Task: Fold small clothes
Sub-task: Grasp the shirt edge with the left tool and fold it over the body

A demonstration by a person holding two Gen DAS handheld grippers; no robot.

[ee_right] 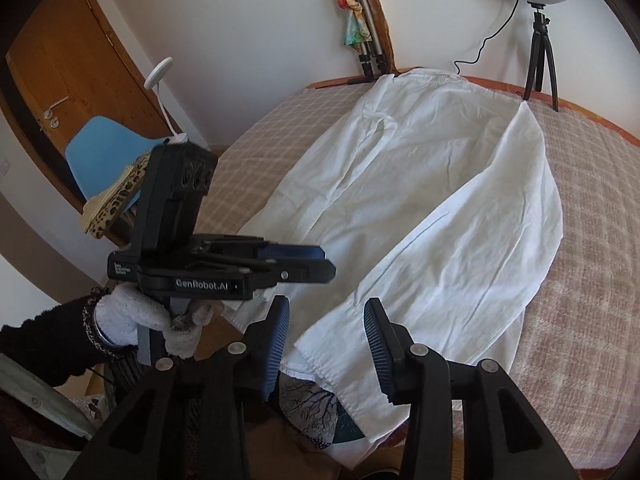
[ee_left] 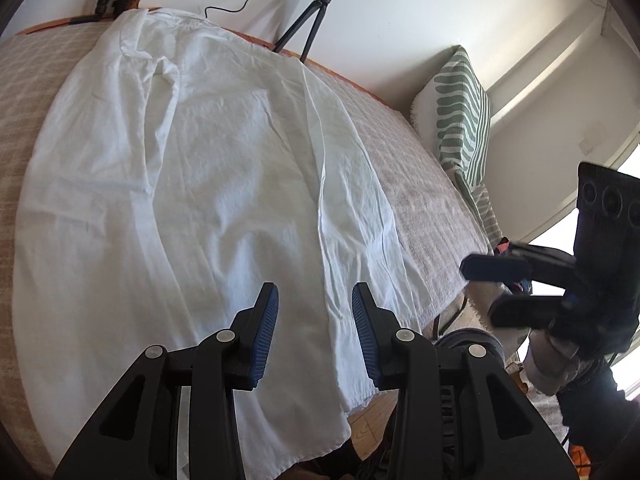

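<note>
— Both grippers hang over the near hem, and we hold nothing: our left gripper (ee_left: 315, 300) is spread above the cloth, our right gripper (ee_right: 327, 316) equally spread.

— Where does the white shirt (ee_left: 192, 168) lie?

— Flat on the checked bedspread (ee_right: 600, 260), collar toward the far wall, hem spilling over the near edge. One side panel is already turned inward, so we judge the fold partly made.

— Why do we hover low?

— Probably to pinch the hem at two points and carry it upward evenly.

— And around it?

— A ring light tripod (ee_right: 540, 56) stands behind the bed, a striped cushion (ee_left: 460, 116) at one end, a blue chair (ee_right: 100, 148) beside.
</note>
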